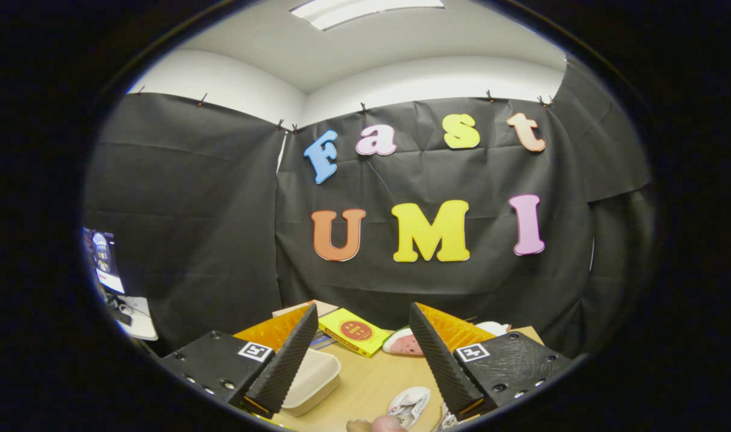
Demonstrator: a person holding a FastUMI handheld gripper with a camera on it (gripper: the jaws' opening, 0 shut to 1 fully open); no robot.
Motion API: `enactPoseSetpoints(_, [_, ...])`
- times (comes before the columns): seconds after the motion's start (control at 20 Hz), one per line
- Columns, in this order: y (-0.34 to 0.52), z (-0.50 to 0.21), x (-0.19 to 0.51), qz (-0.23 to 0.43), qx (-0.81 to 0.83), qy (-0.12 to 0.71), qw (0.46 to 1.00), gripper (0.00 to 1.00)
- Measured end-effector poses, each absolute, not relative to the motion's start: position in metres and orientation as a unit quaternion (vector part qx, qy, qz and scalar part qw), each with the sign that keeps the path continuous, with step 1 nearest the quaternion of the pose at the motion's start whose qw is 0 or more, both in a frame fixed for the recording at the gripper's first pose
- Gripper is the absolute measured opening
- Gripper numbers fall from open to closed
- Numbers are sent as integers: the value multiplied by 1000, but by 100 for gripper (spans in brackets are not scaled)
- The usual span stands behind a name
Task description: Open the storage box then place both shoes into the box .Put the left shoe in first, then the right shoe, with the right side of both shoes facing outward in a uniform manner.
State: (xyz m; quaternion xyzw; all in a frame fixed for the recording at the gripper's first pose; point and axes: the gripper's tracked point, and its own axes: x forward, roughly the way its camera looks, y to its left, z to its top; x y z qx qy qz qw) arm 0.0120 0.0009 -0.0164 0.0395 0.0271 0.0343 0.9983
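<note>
1. Nearest the camera, a fingertip-like shape (pixel 385 423) is seen at the lower rim of the gripper view, between the two fingers; whether it belongs to a hand cannot be told.
2. No storage box or shoe can be made out with certainty. A pale, printed item (pixel 409 403) lies on the counter (pixel 371 378) just beside the right finger, and what it is cannot be told.
3. The gripper (pixel 362 313) is held level and raised, pointed forward over the counter toward the booth's black cloth wall (pixel 209 240).
4. Its fingers are spread wide, with a broad gap between the tips. Nothing is held, and neither finger is seen to press on anything.
5. A shallow beige tray (pixel 314 378) rests on the counter just beside the left finger (pixel 287 354), partly hidden by it.
6. A yellow box (pixel 353 331) with a red round mark lies flat between the fingertips and beyond them, near the wall.
7. A rounded white and pinkish object (pixel 403 343) lies just beside the right finger (pixel 440 360), past the yellow box.
8. A screen (pixel 104 258) is seen well apart to the left, at the counter's far side, with a white surface below it.
9. A ceiling light (pixel 365 9) is seen above the cloth wall.
</note>
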Motion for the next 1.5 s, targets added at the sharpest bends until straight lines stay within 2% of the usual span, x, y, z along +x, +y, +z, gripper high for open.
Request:
enactPoseSetpoints(1.1, [36, -42, 25, 78, 62, 51, 994, 94])
enactPoseSetpoints(1.5, [59, -118, 41, 83, 81, 136, 984, 95])
